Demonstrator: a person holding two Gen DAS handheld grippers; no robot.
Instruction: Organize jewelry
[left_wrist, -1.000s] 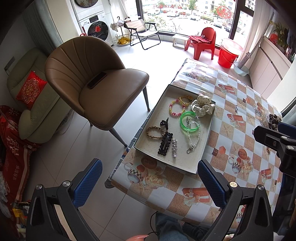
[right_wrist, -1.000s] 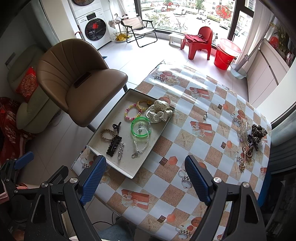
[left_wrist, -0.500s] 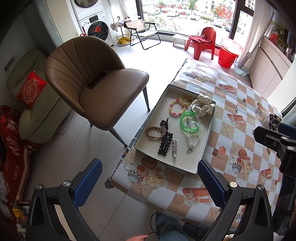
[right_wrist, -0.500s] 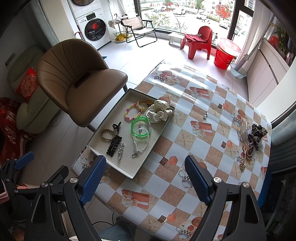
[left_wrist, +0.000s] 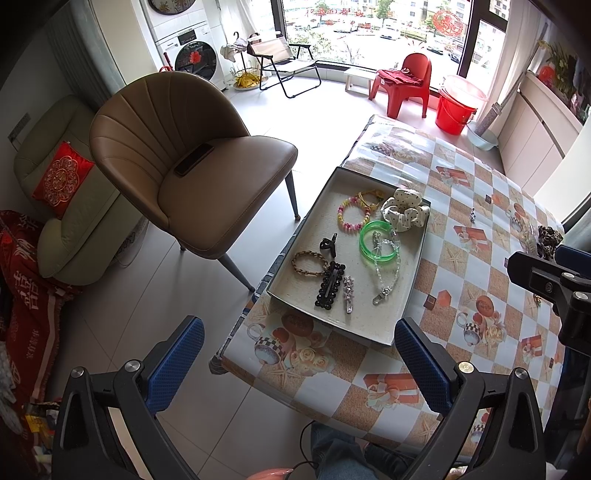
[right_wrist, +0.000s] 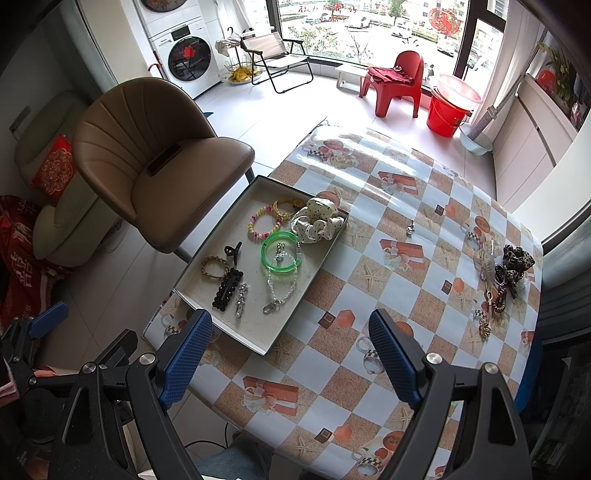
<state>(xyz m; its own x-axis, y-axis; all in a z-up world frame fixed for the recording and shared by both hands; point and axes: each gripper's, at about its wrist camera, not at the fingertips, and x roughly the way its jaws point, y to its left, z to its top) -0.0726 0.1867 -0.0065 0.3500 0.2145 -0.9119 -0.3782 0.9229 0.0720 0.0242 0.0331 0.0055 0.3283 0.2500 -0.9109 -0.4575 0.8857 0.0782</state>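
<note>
A shallow grey tray (left_wrist: 415, 275) (right_wrist: 207, 240) lies at the table's left edge. In it lie a green bangle (left_wrist: 378, 242) (right_wrist: 280, 254), a polka-dot scrunchie (right_wrist: 319, 221), a pink-yellow bead bracelet (right_wrist: 264, 223), a braided bracelet (right_wrist: 214, 266), a black beaded clip (right_wrist: 227, 285) and a clear bead chain (right_wrist: 282, 286). A loose pile of jewelry (right_wrist: 502, 275) and a small charm (right_wrist: 410, 228) lie on the tablecloth at the right. My left gripper (left_wrist: 299, 360) and right gripper (right_wrist: 290, 349) are open, empty, held above the near table edge.
A brown chair (left_wrist: 192, 162) with a phone (left_wrist: 194, 159) on its seat stands left of the table. A green sofa (left_wrist: 62, 206) is further left. The checked tablecloth (right_wrist: 369, 280) covers the table. A red stool and bucket stand by the window.
</note>
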